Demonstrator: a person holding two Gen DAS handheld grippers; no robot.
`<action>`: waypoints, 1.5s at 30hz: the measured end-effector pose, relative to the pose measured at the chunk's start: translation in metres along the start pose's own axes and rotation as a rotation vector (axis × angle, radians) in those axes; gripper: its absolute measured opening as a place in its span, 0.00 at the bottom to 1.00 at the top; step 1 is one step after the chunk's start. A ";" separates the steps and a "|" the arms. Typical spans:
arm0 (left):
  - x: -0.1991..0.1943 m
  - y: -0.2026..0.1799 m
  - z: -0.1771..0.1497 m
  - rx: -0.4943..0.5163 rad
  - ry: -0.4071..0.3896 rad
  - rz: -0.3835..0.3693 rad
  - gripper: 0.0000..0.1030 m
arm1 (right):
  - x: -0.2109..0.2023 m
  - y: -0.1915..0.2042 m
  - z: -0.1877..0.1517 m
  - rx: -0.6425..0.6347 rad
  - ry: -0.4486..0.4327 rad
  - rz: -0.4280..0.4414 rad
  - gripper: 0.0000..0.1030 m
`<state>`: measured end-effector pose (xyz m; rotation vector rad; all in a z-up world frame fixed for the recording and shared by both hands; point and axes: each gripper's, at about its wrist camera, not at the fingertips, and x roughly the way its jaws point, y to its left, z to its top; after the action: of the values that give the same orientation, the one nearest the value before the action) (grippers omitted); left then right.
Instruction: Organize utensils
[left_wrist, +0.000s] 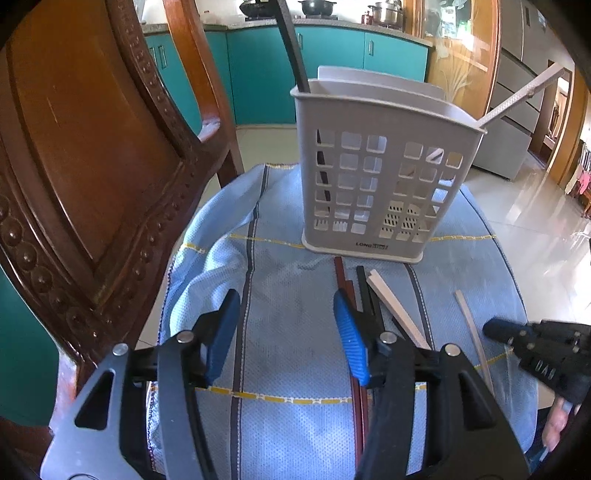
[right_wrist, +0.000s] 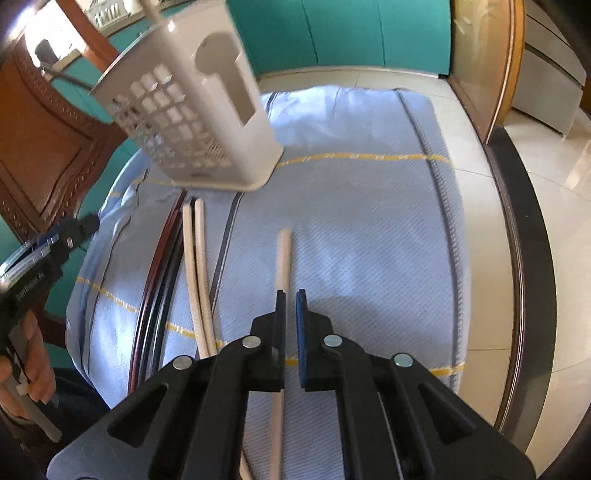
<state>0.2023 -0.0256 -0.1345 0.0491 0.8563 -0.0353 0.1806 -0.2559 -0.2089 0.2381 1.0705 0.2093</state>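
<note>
Holder: grey perforated utensil holder (left_wrist: 384, 177) stands upright at the far side of the blue cloth (left_wrist: 288, 354); a black chopstick (left_wrist: 291, 44) leans out of its left compartment; a pale chopstick (left_wrist: 524, 96) leans out to the right
Loose chopsticks: dark red and black sticks (left_wrist: 351, 284) lie on the cloth just in front of the holder, beside a pair of white sticks (right_wrist: 197, 266); one single pale stick (right_wrist: 282, 266) lies apart to their right
Left tongs: left gripper (left_wrist: 286, 325) hovers over the cloth with its blue pads spread wide, released, nothing between them; its right pad sits above the dark sticks
Right tongs: right gripper (right_wrist: 290, 321) is low over the single pale stick, jaws narrowed to a slim gap; the stick runs under the left finger; whether it is pinched, I cannot tell
Surroundings: carved wooden chair (left_wrist: 85, 155) stands left of the cloth; teal cabinets (left_wrist: 258, 74) far behind
</note>
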 end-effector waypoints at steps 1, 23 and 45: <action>0.003 0.001 0.000 -0.005 0.017 -0.008 0.52 | -0.002 -0.002 0.001 0.006 -0.006 0.003 0.07; 0.049 -0.026 -0.022 0.056 0.252 -0.119 0.36 | 0.008 0.025 -0.004 -0.140 0.013 -0.027 0.23; 0.037 -0.008 -0.015 0.026 0.259 -0.125 0.01 | 0.015 0.035 -0.003 -0.164 0.015 -0.060 0.28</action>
<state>0.2151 -0.0335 -0.1724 0.0243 1.1171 -0.1605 0.1832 -0.2179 -0.2120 0.0569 1.0676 0.2435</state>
